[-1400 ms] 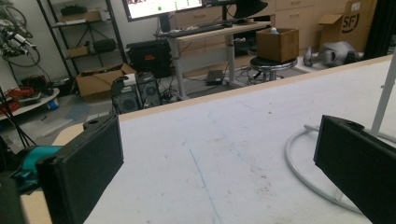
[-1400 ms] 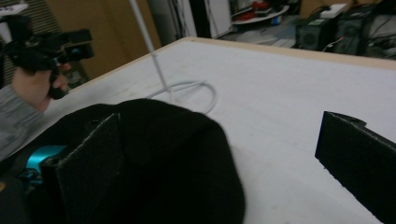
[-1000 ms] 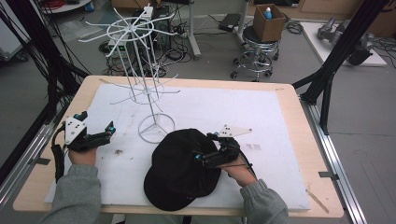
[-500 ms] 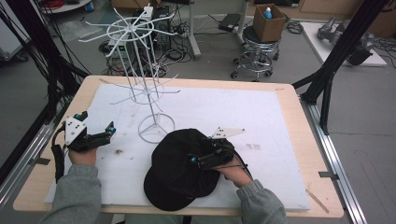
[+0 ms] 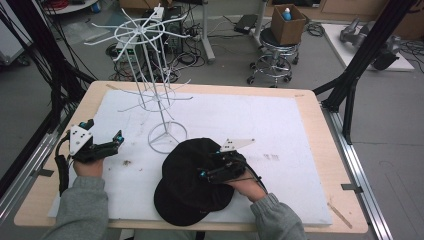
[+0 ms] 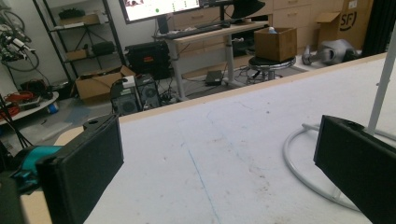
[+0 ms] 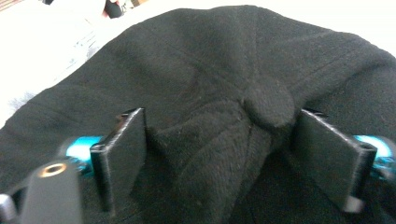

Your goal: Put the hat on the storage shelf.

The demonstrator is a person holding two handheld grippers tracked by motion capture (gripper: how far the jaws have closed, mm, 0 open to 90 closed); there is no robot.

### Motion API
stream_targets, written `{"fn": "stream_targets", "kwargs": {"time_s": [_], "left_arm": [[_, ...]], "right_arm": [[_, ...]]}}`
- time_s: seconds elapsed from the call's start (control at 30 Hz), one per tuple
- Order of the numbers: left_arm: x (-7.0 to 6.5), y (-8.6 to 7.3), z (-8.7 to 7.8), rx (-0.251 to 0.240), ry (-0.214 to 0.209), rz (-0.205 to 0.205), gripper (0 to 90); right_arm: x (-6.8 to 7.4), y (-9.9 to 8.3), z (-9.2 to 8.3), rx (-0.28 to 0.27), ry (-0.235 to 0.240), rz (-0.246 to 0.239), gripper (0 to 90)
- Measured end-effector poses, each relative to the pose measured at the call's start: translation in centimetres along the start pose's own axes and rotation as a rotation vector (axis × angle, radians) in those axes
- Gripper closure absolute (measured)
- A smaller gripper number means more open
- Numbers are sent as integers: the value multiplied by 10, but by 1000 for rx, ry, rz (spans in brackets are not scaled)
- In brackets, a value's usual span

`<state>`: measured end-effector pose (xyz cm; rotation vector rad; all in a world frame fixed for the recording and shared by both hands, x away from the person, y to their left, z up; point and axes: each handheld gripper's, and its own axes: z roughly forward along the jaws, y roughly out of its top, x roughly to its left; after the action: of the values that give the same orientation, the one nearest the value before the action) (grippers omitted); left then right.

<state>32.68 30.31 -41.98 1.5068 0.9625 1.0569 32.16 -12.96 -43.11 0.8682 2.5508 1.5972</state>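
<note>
High view: black cap [image 5: 187, 185] lies on white mat [image 5: 280, 135] at near table edge, beside white wire rack [image 5: 155, 100] base. Right gripper [image 5: 202, 175] rests on cap crown. Left gripper [image 5: 119, 137] hovers at left, apart from cap.

Left gripper view: jaws spread wide, nothing between.

Right gripper view: jaws have just been closing, bunching crown fabric and top button [image 7: 271, 105] between pads.

The high view looks forward and down from above the person's side of the table [image 5: 310, 107], taking in the whole white mat and the room's floor behind. The left gripper view sits low near the mat, facing level across it toward the wire rack's ring base [image 6: 303, 161], also seen mid-table in the high view [image 5: 167, 137]. The right gripper view is pressed very close over the black cap [image 7: 210, 93], which the high view shows at the near edge [image 5: 187, 192].
</note>
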Motion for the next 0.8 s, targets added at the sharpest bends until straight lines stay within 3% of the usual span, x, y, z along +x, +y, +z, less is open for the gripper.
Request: {"fn": "stream_targets", "kwargs": {"time_s": [0.17,0.27,0.33,0.37,0.5,0.6,0.8], "left_arm": [[0,0,0,2,-1,-1,17],[0,0,0,1,-2,0,18],[0,0,0,3,-2,1,17],[0,0,0,4,-2,1,18],[0,0,0,2,-3,1,18],[0,0,0,3,-3,2,18],[0,-1,0,5,-4,5,18]], "right_arm": [[0,0,1,10,-33,-4,408],[-2,0,0,9,-49,20,544],[-1,1,-2,0,-62,7,628],[1,1,-3,-13,-65,-22,674],[8,4,-7,-60,-87,-83,733],[8,6,-13,-99,-85,-81,740],[8,6,-13,-99,-78,-68,739]]}}
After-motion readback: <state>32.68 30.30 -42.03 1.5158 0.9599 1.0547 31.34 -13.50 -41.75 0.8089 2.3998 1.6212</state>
